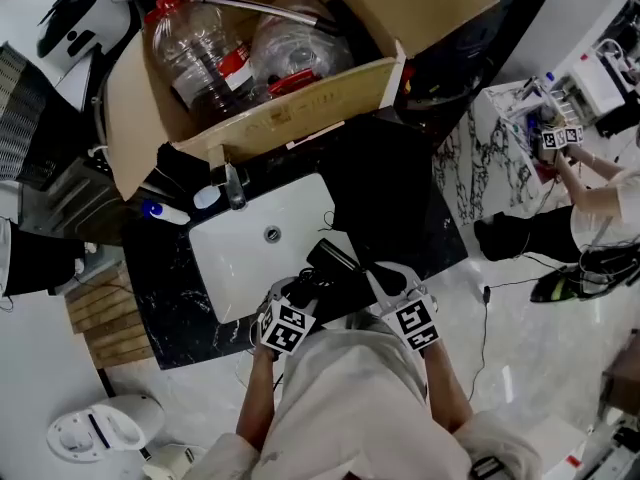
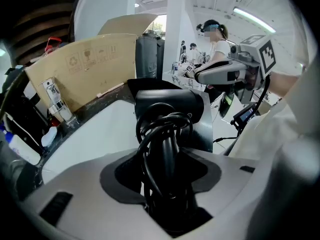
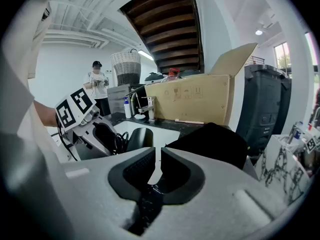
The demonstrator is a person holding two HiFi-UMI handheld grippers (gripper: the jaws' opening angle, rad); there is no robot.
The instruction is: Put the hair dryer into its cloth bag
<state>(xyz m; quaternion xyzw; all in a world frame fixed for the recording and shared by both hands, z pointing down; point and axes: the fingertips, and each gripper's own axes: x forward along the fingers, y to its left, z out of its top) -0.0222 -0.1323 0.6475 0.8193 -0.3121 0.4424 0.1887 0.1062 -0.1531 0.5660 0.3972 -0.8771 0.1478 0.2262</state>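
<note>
Over the white sink (image 1: 235, 258) in the black desk (image 1: 160, 298), the hair dryer (image 1: 330, 261), cord coiled round its handle, sits clamped in the jaws of the left gripper (image 1: 300, 293), just beside the black cloth bag (image 3: 210, 144), whose edge is pinched in the nearly closed jaws of the right gripper (image 1: 388, 283).

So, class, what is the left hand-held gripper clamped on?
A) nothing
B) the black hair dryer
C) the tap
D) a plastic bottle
B: the left gripper view shows the jaws of the left hand-held gripper closed on the hair dryer, with its cord coiled round it.
</note>
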